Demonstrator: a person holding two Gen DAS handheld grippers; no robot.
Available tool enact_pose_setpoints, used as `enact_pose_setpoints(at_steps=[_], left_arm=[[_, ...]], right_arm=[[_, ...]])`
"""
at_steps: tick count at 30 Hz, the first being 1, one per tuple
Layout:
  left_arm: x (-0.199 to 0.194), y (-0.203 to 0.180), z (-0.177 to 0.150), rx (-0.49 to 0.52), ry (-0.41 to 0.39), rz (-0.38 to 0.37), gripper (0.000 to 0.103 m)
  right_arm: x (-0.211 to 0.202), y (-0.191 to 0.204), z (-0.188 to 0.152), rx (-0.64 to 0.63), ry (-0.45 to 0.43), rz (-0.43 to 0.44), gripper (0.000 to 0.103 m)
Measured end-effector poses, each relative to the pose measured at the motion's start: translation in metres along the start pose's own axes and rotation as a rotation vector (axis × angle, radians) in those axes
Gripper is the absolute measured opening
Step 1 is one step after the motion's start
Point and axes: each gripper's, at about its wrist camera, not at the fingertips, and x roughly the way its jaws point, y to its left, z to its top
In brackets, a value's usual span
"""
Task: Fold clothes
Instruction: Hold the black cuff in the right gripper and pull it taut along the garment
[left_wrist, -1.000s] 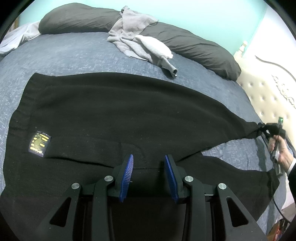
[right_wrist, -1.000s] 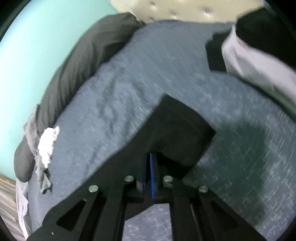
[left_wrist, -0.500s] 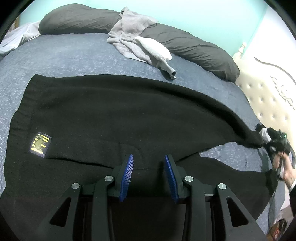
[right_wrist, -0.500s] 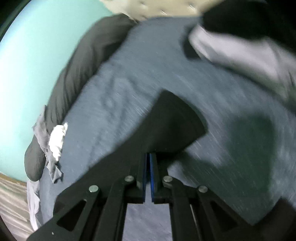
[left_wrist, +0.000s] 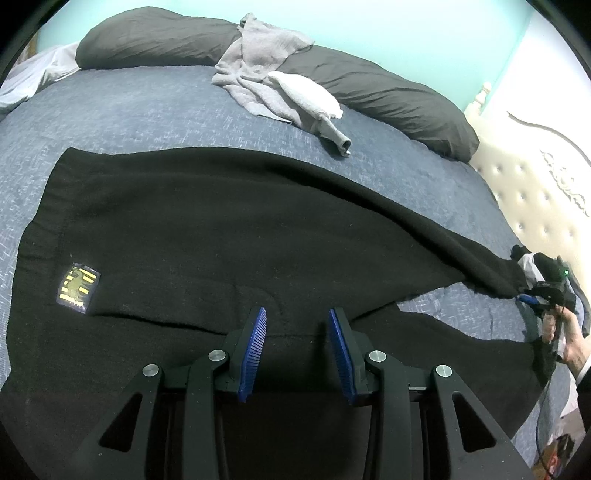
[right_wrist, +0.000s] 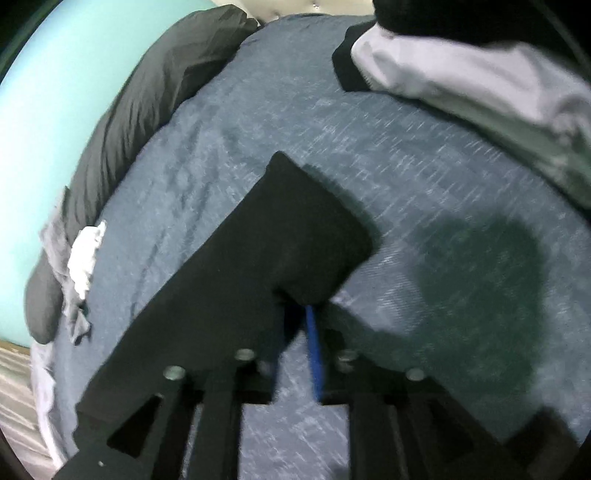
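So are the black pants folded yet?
Not yet. The black pants lie spread flat on the bed, legs pulled out straight. The right gripper is opening at one leg's cuff; the left gripper hovers open. All folding remains.

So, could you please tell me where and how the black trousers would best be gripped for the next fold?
Probably at the cuff of the far leg, where the right claw is opening around the fabric. It lies flat with its end edge free, so come in low along the leg from that end. The left claw hovers open over the black trousers.

Turquoise wall (left_wrist: 369, 33), tufted headboard (left_wrist: 535, 206)
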Motion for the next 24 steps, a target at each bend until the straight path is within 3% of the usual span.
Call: enact_pose_setpoints(at_steps=[3,6,11,14,19,24], left_arm=[[0.000,-0.001,0.000,0.004,0.000,-0.001,0.039],[0.001,-0.003,-0.001,0.011,0.003,0.000,0.039],[0.003,-0.004,-0.002,0.019,0.005,0.010,0.039],[0.006,-0.003,-0.002,0.021,0.012,0.015,0.039],[0.007,-0.003,-0.003,0.025,0.014,0.020,0.039],[0.008,-0.004,-0.003,0.035,0.016,0.028,0.039]], right_arm=[[-0.024,0.004,0.005,-0.050,-0.073,-0.072,0.029],[-0.031,0.016,0.017,-0.106,-0.118,-0.078,0.040],[-0.016,0.055,0.045,-0.249,-0.133,-0.069,0.041],[0.002,0.073,0.061,-0.317,-0.097,-0.098,0.041],[0.032,0.065,0.078,-0.263,-0.069,-0.224,0.041],[0.051,0.059,0.083,-0.263,-0.039,-0.240,0.041]])
